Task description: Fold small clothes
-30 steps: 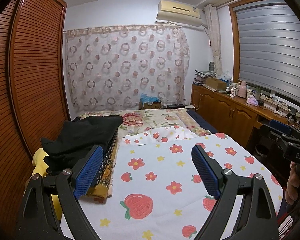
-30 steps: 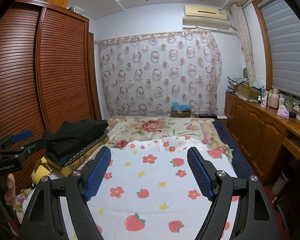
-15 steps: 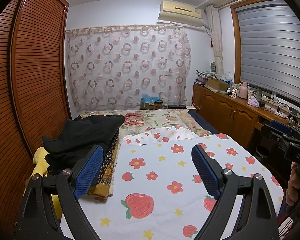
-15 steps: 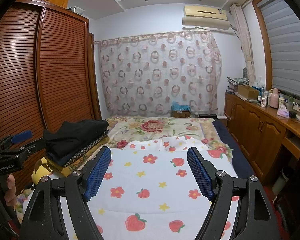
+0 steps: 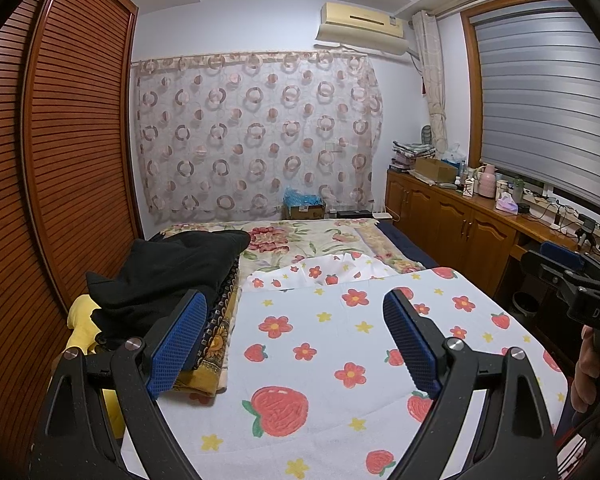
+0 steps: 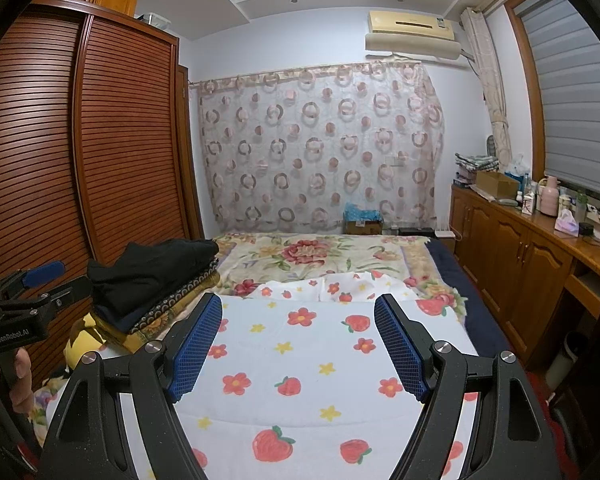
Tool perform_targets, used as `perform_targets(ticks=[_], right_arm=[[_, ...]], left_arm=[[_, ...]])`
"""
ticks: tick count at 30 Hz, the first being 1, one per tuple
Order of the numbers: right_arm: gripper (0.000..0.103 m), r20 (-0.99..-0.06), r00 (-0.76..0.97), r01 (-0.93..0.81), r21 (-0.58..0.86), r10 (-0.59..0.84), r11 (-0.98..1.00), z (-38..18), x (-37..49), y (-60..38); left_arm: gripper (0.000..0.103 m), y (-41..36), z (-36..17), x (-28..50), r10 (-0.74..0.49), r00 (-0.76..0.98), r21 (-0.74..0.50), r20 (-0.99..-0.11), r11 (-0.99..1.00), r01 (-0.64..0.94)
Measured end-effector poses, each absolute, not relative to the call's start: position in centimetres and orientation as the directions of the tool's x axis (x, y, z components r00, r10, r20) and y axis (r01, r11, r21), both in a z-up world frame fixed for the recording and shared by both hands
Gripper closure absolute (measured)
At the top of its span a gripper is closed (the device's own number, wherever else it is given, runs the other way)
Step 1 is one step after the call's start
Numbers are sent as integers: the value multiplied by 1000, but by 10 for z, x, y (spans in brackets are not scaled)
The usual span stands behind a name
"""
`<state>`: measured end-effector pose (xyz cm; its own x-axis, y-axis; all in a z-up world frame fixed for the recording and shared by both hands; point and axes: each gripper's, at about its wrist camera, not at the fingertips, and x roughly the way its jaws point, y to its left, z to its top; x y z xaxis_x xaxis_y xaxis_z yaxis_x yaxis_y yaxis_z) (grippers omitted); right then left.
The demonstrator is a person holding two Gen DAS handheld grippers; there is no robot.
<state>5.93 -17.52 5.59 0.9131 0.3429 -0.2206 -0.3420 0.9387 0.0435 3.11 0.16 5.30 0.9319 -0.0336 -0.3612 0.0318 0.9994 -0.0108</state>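
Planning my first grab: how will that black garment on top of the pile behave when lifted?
The black garment drapes in soft folds, so it will likely flop and unfold if pinched at one edge. It lies loose atop the stacked pile, so pushing would probably slide it off.

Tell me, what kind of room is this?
Most likely a bedroom in a home: a bed under a strawberry blanket, a big louvred wooden wardrobe, and a curtain on the back wall.

Cloth, wood and plastic

Nubby matt strawberry-print cloth (image 5: 320, 360); soft black garment (image 5: 168, 276); glossy slatted wooden wardrobe (image 6: 120, 140); left gripper (image 5: 296, 340) has matt black plastic arms with knurled blue pads (image 5: 178, 344).
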Motion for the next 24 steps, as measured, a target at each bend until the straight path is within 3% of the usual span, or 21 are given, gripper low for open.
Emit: perform_targets(ticks=[24], right_arm=[[23, -217, 912, -348, 40, 349, 936, 55, 66, -183]], left_arm=[[12, 2, 52, 31, -33, 932, -11, -360, 999, 32]])
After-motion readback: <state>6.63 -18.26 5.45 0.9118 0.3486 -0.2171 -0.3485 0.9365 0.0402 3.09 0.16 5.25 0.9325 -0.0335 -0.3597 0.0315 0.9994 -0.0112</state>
